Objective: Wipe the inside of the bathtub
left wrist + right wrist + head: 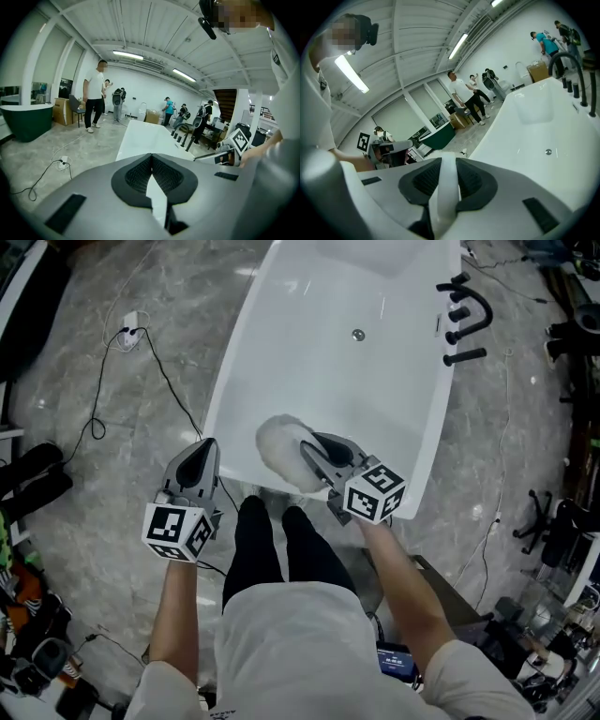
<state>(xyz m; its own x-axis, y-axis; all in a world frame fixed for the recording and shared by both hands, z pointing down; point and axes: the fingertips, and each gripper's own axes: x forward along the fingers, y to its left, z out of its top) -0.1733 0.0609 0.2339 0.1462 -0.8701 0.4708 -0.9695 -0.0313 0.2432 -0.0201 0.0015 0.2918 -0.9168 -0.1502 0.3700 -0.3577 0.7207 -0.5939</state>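
The white bathtub (232, 381) runs from the middle of the head view to its top, with its drain (357, 335) far up the basin. My right gripper (310, 448) hangs over the tub's near end, shut on a fluffy white cloth (277, 448). In the right gripper view the cloth (446, 185) shows as a white strip pinched in that gripper (447, 168), with the tub (543, 126) beyond. My left gripper (208, 448) is outside the tub's near left corner, above the floor. Its pads meet with nothing between them (151, 161); the tub (140, 136) lies ahead.
A black faucet set (466, 320) stands on the tub's right rim. A power strip with a black cable (129, 332) lies on the grey floor to the left. The holder's legs (272, 545) stand at the tub's near end. Several people (93, 96) and a dark green tub (26, 119) are far off.
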